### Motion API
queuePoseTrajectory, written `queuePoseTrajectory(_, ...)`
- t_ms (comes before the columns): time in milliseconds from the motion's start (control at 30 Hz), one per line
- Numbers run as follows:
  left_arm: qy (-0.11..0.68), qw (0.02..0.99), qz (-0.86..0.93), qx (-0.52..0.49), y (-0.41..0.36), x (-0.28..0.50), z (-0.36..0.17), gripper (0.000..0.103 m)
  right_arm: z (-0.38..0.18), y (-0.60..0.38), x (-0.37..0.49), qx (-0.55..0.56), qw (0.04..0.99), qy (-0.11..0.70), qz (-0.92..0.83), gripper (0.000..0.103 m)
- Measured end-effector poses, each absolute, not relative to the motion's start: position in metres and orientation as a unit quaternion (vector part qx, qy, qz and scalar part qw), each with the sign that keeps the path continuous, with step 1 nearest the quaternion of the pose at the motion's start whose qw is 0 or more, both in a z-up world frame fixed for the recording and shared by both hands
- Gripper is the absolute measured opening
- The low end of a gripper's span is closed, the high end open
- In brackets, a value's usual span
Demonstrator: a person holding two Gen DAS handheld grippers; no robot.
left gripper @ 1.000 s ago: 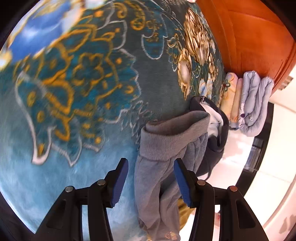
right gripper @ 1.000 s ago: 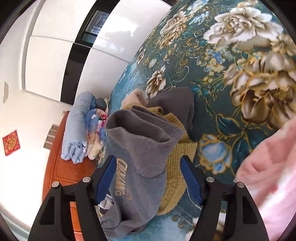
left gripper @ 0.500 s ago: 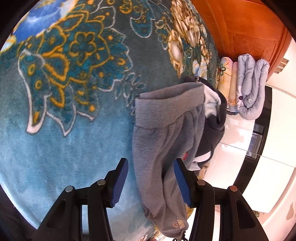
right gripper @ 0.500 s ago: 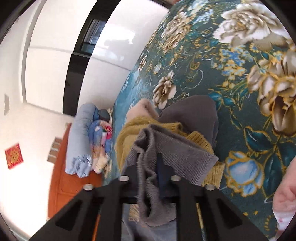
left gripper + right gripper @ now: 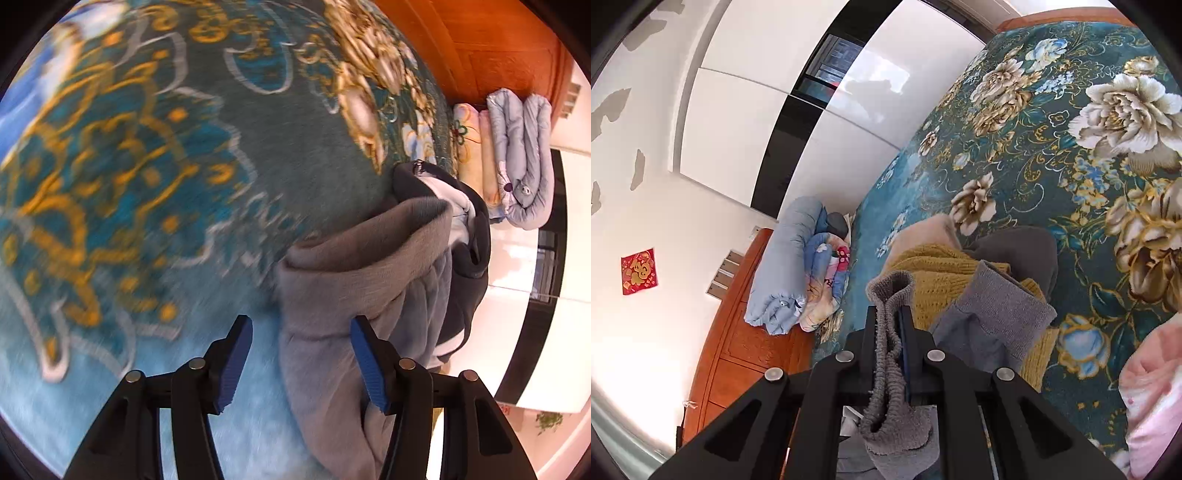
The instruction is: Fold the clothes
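Bedspread (image 5: 147,184): our folding surface.
Right gripper (image 5: 892,325): clenched on grey sweatshirt's (image 5: 325,350) ribbed hem.
Left gripper (image 5: 301,363): opening, unclamped, straddling sweatshirt lengthwise; we're nearer here.

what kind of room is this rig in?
Most likely a bedroom: a bed under a floral blanket, rolled quilts against a wooden headboard, and glossy white wardrobe doors alongside.

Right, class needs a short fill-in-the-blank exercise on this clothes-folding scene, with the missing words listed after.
1. The right gripper is shut on the ribbed hem of a ____ garment.
2. Under the grey garment lies a knitted ____ sweater.
3. The bed's blanket has a ____ pattern.
4. The left gripper has its jaws ____, opening.

Missing words: grey; yellow; floral; apart
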State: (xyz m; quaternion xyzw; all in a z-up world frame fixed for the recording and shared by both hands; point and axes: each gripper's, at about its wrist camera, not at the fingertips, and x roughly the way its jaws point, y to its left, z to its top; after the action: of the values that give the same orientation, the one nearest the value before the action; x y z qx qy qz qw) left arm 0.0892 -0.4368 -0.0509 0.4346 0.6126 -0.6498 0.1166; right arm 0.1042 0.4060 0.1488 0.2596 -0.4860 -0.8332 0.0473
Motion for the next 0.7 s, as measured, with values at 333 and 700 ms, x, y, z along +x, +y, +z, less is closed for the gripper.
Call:
queuePoseTrajectory(333, 0.611, 0.087, -0.678, 0.4, -0.438, 0.066, -0.065, 0.061, 0.15, 0.401, 0.104, 0.277, 0.017, -0.494, -0.824, 0.009)
queuePoseTrajectory(700, 0.572, 0.045, -0.72, 0.391, -0.451, 0.046, 0.02, 0.018, 0.2, 0.39, 0.123, 0.257, 0.019, -0.482, -0.838, 0.009)
